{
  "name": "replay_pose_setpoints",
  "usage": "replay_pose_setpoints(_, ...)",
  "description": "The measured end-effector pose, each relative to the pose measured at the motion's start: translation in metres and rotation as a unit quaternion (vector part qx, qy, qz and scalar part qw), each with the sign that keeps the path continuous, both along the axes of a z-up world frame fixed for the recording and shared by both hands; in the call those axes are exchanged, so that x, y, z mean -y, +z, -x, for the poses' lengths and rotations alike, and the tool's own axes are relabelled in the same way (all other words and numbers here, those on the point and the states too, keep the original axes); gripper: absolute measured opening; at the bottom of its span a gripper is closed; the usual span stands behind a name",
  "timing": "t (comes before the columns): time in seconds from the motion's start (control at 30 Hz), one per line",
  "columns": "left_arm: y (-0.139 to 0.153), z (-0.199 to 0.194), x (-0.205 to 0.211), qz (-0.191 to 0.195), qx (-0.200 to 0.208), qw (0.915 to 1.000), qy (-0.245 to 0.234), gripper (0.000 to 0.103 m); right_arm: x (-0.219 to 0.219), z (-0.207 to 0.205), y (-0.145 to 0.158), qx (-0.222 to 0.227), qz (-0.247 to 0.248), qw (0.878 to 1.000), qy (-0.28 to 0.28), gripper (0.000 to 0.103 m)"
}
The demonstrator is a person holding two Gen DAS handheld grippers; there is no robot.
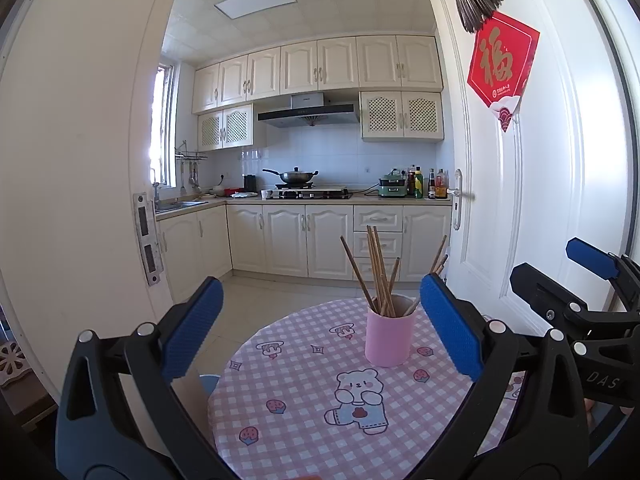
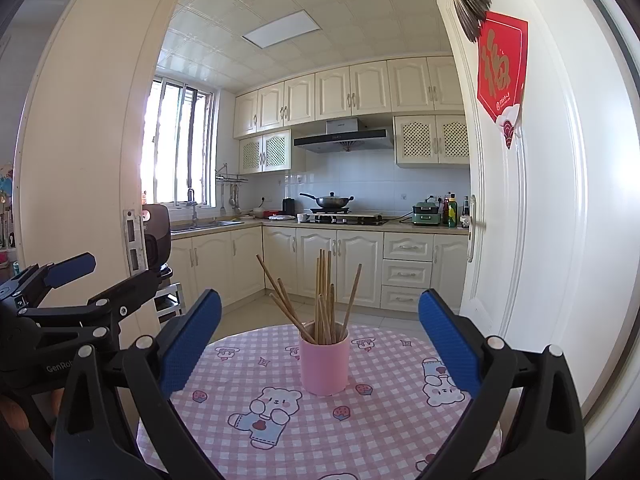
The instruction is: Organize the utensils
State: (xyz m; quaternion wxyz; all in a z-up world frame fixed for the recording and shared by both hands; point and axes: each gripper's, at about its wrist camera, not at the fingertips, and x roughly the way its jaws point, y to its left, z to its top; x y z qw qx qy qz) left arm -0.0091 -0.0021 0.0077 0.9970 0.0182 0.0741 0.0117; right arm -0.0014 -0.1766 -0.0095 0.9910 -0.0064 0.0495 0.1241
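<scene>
On my left camera, the left gripper [image 1: 322, 326] hangs with jaws spread wide and empty, framing the pink cup [image 1: 389, 330] of chopsticks [image 1: 378, 276] upright on the checked table [image 1: 304, 412]. On my right camera, the right gripper [image 2: 320, 342] is likewise spread and empty, the cup [image 2: 324, 362] standing between its blue pads [image 2: 188, 346], apart from both.

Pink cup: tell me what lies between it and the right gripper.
Only bare checked tablecloth, printed with bears and strawberries, lies between the pink cup and the open right gripper; the right wrist view shows it. The chopsticks stand inside the cup.
</scene>
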Motion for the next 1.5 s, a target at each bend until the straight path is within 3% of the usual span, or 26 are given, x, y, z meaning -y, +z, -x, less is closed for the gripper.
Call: replay_pose_setpoints(1.5, -0.0041, -0.0042, 0.0041, -0.007, 0.003, 1.0, -0.005, 0.097, 0.002, -0.0006, -0.002, -0.012, -0.007, 1.0, -0.009, 0.095)
